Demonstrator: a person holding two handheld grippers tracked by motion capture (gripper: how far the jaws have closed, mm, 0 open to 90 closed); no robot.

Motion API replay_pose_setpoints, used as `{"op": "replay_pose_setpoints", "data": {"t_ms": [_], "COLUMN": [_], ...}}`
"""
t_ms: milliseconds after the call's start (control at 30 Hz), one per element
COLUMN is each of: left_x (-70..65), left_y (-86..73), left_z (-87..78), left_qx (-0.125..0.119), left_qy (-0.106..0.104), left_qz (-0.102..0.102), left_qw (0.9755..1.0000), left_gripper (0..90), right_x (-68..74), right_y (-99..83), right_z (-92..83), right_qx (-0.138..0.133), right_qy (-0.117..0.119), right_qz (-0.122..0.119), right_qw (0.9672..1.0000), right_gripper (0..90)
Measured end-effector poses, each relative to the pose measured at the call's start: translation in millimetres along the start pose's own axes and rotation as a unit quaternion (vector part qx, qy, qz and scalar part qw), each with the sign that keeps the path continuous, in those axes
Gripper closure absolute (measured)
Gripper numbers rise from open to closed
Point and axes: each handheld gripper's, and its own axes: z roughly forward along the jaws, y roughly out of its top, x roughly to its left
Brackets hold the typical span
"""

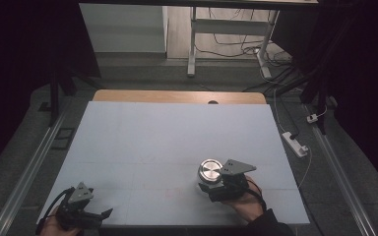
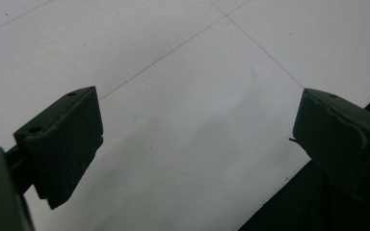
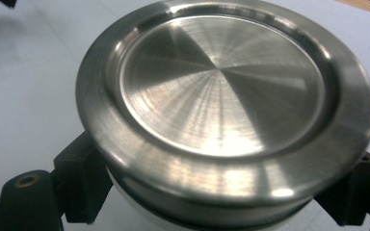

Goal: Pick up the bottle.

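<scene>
A round container with a brushed steel lid (image 1: 210,170) (image 3: 221,86) and a white body stands at the front right of the pale mat (image 1: 177,132). My right gripper (image 1: 207,187) (image 3: 217,202) is shut on it from the near side, with the black fingers (image 3: 82,178) pressed on the body just under the lid's rim. A hand holds that gripper from below. At the mat's front left corner my left gripper (image 1: 96,210) (image 2: 197,115) is open, its jaws wide apart over bare mat with nothing between them.
The mat's front edge runs just under the left gripper's right jaw (image 2: 294,202). A wooden table edge (image 1: 177,96) shows beyond the mat. On the floor lie a power strip (image 1: 295,142) and cables at the right, with desk legs (image 1: 192,44) farther back.
</scene>
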Motion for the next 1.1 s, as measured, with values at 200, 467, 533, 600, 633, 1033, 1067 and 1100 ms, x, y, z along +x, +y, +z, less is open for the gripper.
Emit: {"op": "replay_pose_setpoints", "data": {"t_ms": [200, 467, 533, 600, 633, 1033, 1067, 1100], "left_x": [1.8, 5.0, 6.1, 7.3, 7.6, 7.1, 7.1, 7.2], "left_y": [-0.3, -1.6, -2.3, -2.5, -2.5, -2.1, -2.1, -2.2], "left_z": [0.1, -1.7, -2.4, -2.8, -2.7, -2.1, -2.2, -2.2], "left_qx": [-0.003, -0.01, -0.015, -0.016, -0.016, -0.013, -0.013, -0.013], "left_qy": [-0.004, -0.01, -0.013, -0.017, -0.018, -0.016, -0.017, -0.017], "left_qz": [-0.008, -0.02, -0.026, -0.03, -0.031, -0.029, -0.029, -0.029], "left_qw": [1.0, 0.9997, 0.9995, 0.9993, 0.9992, 0.9994, 0.9993, 0.9993], "left_gripper": [4.4, 4.2, 3.8, 3.7, 3.6, 3.5, 3.5, 3.5], "right_x": [-2.7, -0.2, -0.2, -1.0, -1.1, -0.1, 0.1, 0.3], "right_y": [13.6, 30.5, 33.0, 35.0, 36.0, 45.4, 46.0, 46.8], "right_z": [-1.3, 0.2, 1.1, 2.3, 3.0, 14.1, 15.5, 16.5], "right_qx": [-0.008, -0.019, -0.02, -0.02, -0.021, -0.012, -0.012, -0.01], "right_qy": [0.013, 0.029, 0.03, 0.034, 0.034, 0.045, 0.047, 0.048], "right_qz": [0.006, -0.008, -0.012, -0.012, -0.01, -0.014, -0.015, -0.016], "right_qw": [0.9999, 0.9994, 0.9993, 0.9991, 0.9992, 0.9988, 0.9987, 0.9987], "right_gripper": [14.5, 14.5, 14.6, 14.6, 14.5, 14.5, 14.5, 14.5]}}
